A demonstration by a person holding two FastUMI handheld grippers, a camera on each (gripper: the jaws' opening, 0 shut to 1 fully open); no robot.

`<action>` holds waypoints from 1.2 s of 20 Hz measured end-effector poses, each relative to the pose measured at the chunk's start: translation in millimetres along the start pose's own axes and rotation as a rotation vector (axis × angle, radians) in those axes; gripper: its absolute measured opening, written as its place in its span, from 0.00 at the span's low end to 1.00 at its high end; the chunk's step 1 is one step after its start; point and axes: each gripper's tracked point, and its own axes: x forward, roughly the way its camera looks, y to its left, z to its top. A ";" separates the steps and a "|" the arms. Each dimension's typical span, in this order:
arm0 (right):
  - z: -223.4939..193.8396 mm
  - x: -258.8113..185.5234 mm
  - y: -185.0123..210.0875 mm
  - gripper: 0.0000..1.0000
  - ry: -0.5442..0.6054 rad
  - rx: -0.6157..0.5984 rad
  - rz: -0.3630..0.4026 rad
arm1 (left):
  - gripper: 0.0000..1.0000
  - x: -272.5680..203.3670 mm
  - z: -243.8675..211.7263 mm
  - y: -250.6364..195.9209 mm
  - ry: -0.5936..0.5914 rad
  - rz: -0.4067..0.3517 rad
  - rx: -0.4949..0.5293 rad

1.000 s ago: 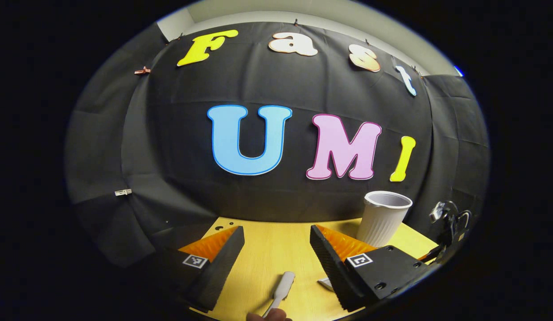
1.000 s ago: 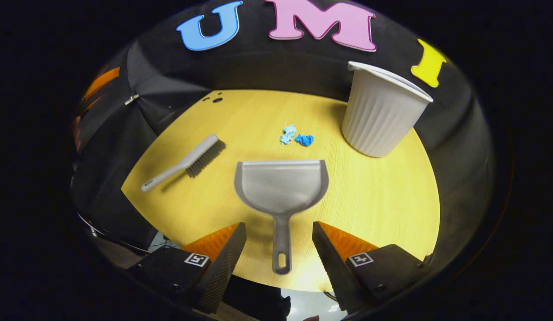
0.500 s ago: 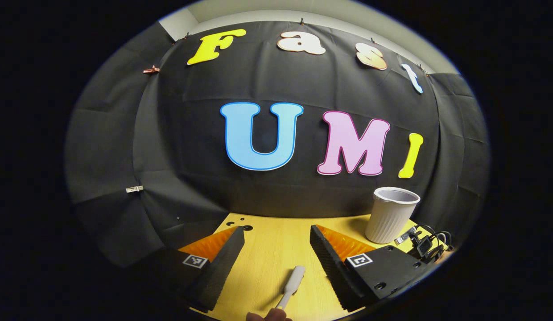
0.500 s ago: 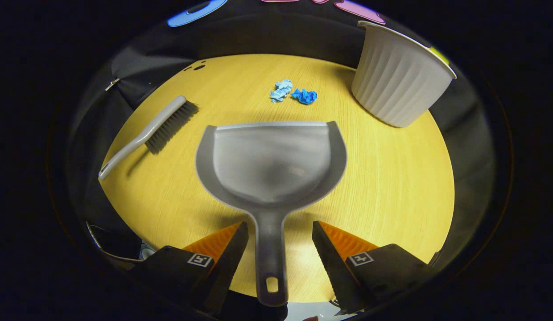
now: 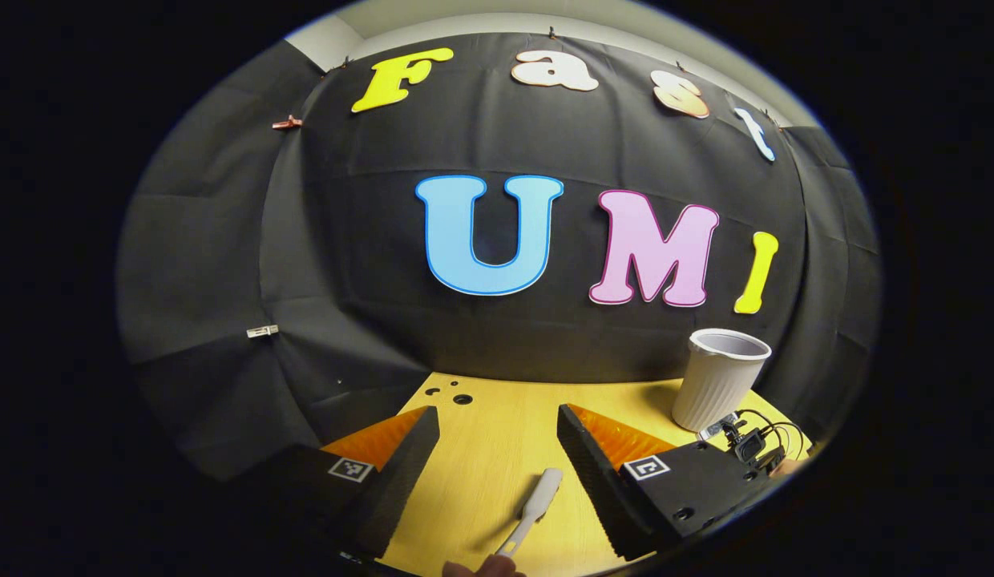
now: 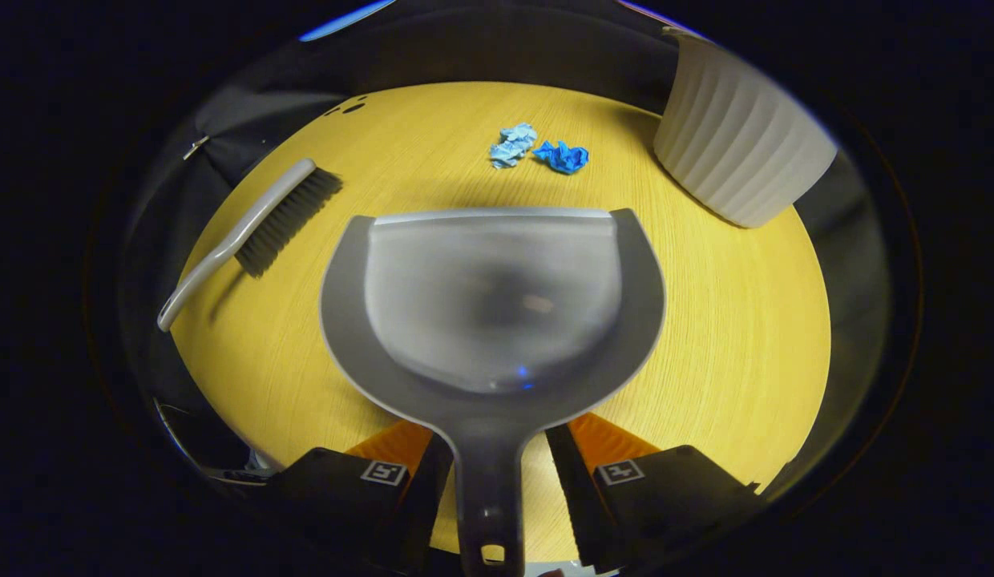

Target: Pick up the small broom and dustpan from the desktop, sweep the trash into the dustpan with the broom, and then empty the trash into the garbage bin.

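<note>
The grey dustpan (image 6: 493,296) lies flat on the yellow desktop (image 6: 729,336), mouth toward two crumpled blue scraps of trash (image 6: 537,152). My right gripper (image 6: 497,445) straddles the dustpan's handle with its fingers drawn in close; a thin strip of table still shows beside one finger. The small grey broom (image 6: 256,224) lies at the left, bristles down. In the left gripper view the broom's pale handle (image 5: 537,501) lies low between the fingers of my left gripper (image 5: 497,429), which is open above the table. The white ribbed garbage bin (image 6: 737,152) stands at the back right.
The bin (image 5: 717,377) stands upright by the wall in the left gripper view, with the other gripper's camera and cables (image 5: 749,441) just in front of it. A fingertip (image 5: 481,567) shows at the bottom edge. Small holes (image 5: 457,397) mark the table's far left corner.
My right gripper has moved forward over the dustpan handle and its fingers have narrowed around it. The left gripper has drifted left; the broom handle and the bin appear further right.
</note>
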 end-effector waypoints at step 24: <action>14.7 -44.2 -35.2 0.38 -0.105 -0.117 0.062 | 0.94 40.9 -134.7 -33.6 0.440 -0.190 0.019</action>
